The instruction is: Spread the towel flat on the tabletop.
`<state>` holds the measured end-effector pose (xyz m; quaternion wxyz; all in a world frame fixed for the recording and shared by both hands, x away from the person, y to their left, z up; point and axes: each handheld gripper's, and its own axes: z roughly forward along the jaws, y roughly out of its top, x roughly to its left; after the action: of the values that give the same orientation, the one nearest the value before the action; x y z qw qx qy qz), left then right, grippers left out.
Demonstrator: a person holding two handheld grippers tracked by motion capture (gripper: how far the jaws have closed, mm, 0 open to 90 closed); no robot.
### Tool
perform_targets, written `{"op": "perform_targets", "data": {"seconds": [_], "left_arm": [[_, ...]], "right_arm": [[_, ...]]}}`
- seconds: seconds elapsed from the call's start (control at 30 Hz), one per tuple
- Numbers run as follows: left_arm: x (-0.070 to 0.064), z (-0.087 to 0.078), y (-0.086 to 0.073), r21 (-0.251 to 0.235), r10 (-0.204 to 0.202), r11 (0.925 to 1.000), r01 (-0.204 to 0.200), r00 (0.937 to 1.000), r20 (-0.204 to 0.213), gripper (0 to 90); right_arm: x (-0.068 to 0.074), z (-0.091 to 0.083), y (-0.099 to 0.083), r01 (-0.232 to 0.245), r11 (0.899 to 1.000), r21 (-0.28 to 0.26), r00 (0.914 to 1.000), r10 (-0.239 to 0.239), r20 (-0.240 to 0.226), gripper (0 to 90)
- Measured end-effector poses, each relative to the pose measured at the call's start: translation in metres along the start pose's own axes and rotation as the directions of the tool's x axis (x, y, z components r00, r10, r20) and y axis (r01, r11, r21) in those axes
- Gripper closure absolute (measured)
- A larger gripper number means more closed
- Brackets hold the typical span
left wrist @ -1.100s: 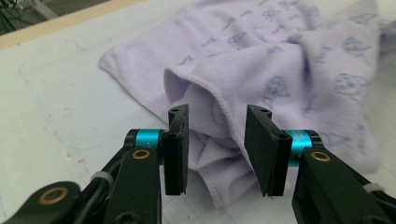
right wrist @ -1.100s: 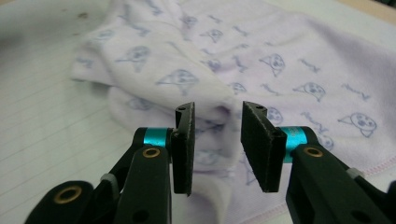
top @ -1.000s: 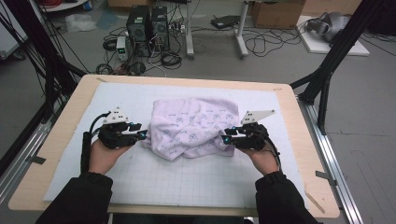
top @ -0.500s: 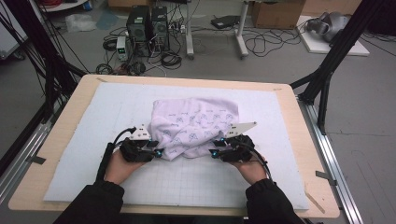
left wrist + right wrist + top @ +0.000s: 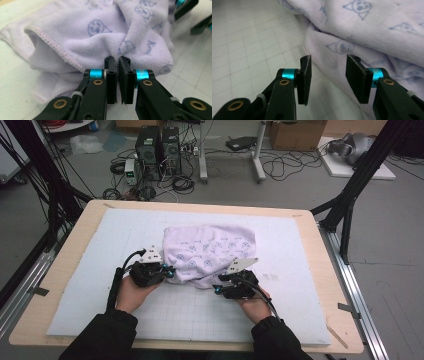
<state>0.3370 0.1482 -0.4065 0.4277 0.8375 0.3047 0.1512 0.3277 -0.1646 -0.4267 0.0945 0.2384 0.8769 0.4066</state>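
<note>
Left tool (image 5: 117, 75) pinches the towel's (image 5: 210, 252) near edge; right tool (image 5: 332, 75) gapes around its hem.

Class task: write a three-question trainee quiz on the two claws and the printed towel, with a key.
1. True or false: the left claw is pinching a fold of the lilac towel.
2. The right claw is: A) shut on the towel, B) open with the towel's hemmed edge between its jaws, C) lifted clear of the white gridded mat.
3. Fill in: the towel is printed with small cartoon ____.

Key
1. True: its jaws are closed on the cloth.
2. B.
3. Faces.
</note>
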Motion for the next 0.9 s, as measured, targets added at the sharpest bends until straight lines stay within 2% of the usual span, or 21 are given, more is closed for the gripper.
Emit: {"op": "perform_targets", "data": {"seconds": [0.2,0.27,0.37,0.43,0.63,0.9], "left_arm": [[0.001,0.004,0.0,-0.005,-0.012,0.9999,0.012,0.9999,0.005,84.9],[0.002,0.004,0.0,-0.01,-0.017,0.9998,0.017,0.9998,0.008,84.9],[0.005,0.002,-0.001,-0.004,-0.024,0.9997,0.024,0.9997,0.007,84.9],[0.006,-0.001,-0.001,-0.012,-0.025,0.9996,0.025,0.9997,0.005,84.9],[0.011,-0.018,-0.001,-0.047,-0.044,0.998,0.043,0.999,-0.011,85.0],[0.019,-0.043,0.003,-0.083,-0.065,0.9947,0.062,0.997,-0.042,85.0]], "right_arm": [[0.002,0.018,0.004,-0.006,1.0,0.022,0.9992,0.005,0.039,59.6],[0.002,0.022,0.004,-0.006,1.0,0.029,0.9982,0.004,0.059,67.9],[0.0,0.028,0.004,-0.002,0.999,0.042,0.9985,-0.001,0.054,84.9],[-0.002,0.026,0.004,-0.006,0.999,0.04,0.9993,0.005,0.038,86.5],[0.002,-0.001,0.005,0.04,0.999,0.018,0.9992,-0.04,-0.009,87.5],[-0.003,-0.053,-0.003,0.059,0.998,-0.007,0.9982,-0.059,-0.012,87.8]]}}
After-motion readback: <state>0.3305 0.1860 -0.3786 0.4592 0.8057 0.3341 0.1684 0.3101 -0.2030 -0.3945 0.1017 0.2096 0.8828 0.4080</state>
